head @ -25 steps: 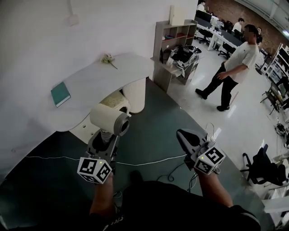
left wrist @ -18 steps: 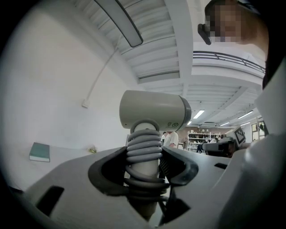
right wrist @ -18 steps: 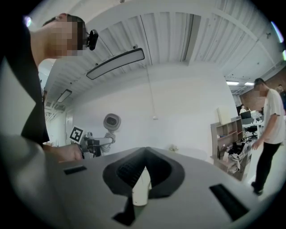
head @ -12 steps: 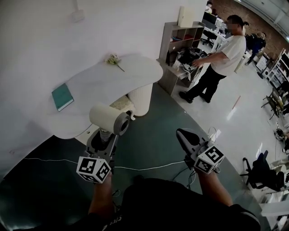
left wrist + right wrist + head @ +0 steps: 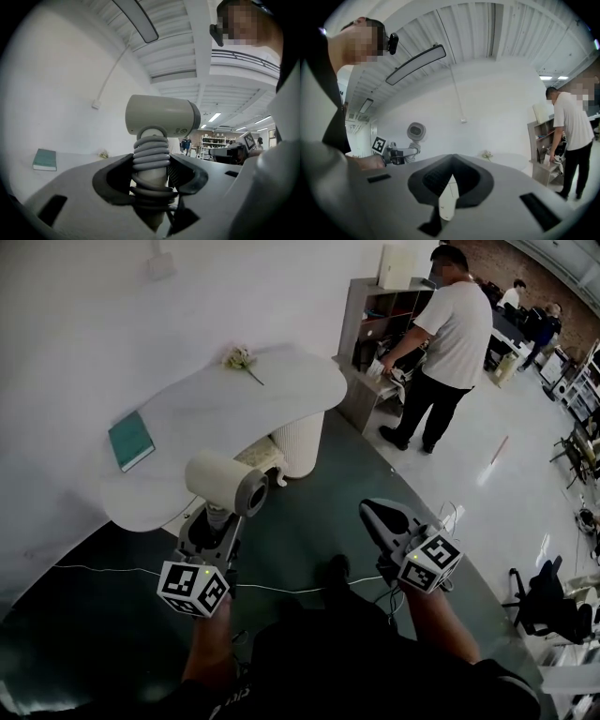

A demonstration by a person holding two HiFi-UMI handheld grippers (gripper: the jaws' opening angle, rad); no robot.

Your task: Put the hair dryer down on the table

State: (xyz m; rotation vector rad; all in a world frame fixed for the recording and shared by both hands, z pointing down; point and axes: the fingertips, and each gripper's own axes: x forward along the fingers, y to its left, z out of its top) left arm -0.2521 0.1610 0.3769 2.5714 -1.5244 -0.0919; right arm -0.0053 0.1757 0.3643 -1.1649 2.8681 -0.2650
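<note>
Off-white hair dryer (image 5: 225, 486) with cord-wrapped handle, centre-left of frame, still pinched upright in left gripper (image 5: 216, 523); right gripper (image 5: 380, 519) pressed together, empty. Rounded white surface (image 5: 197, 413) upper left slightly nearer than a second ago; set-down not yet begun.

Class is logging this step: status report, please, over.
Left hand-held gripper shut on hair dryer handle, right hand-held gripper shut, empty. Hair dryer not yet on table. Book and flower lie there, apart.
</note>
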